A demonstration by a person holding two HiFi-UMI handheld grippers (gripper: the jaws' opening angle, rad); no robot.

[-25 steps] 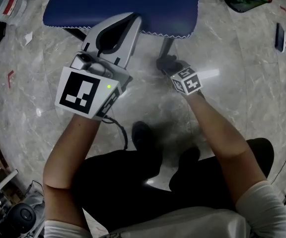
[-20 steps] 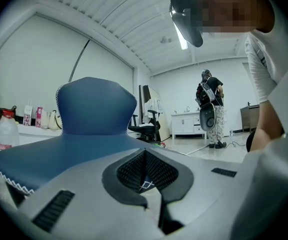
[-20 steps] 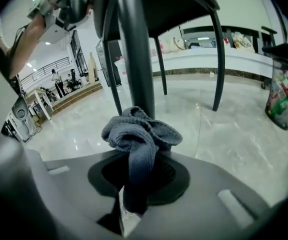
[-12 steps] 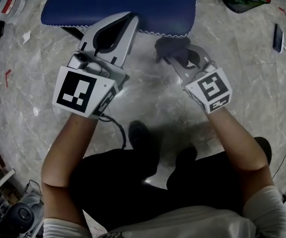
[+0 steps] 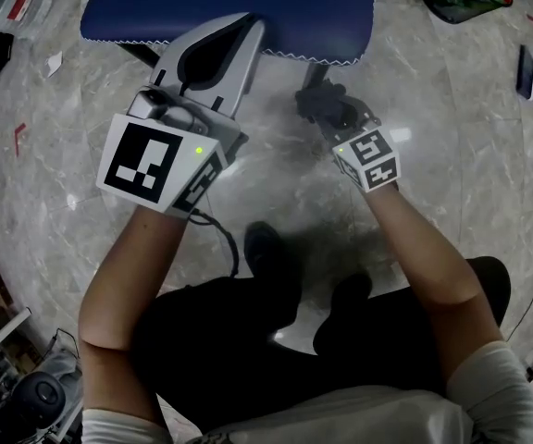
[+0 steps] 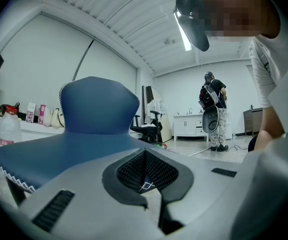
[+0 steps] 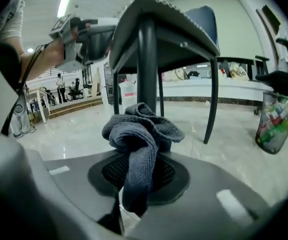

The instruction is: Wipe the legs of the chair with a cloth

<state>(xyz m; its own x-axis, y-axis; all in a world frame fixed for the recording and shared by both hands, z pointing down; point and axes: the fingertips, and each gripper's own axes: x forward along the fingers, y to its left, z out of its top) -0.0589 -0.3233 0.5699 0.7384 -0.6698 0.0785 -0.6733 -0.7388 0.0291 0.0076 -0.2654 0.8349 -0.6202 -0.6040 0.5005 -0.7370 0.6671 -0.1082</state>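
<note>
The right gripper's (image 7: 139,171) jaws are pinched together on a bunched grey cloth (image 7: 143,126), held at the chair's front leg (image 7: 146,59) under the blue seat (image 6: 69,151). The left gripper (image 6: 146,171), jaws closed on nothing, hovers at the seat's front edge. Wiping seems under way, and the next move calls for a stroke along the leg. The cloth hides the actual contact.

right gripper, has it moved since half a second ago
Yes. The right gripper with the cloth has dropped away from the blue chair seat's front edge, lower down the chair leg, and looks smaller.
</note>
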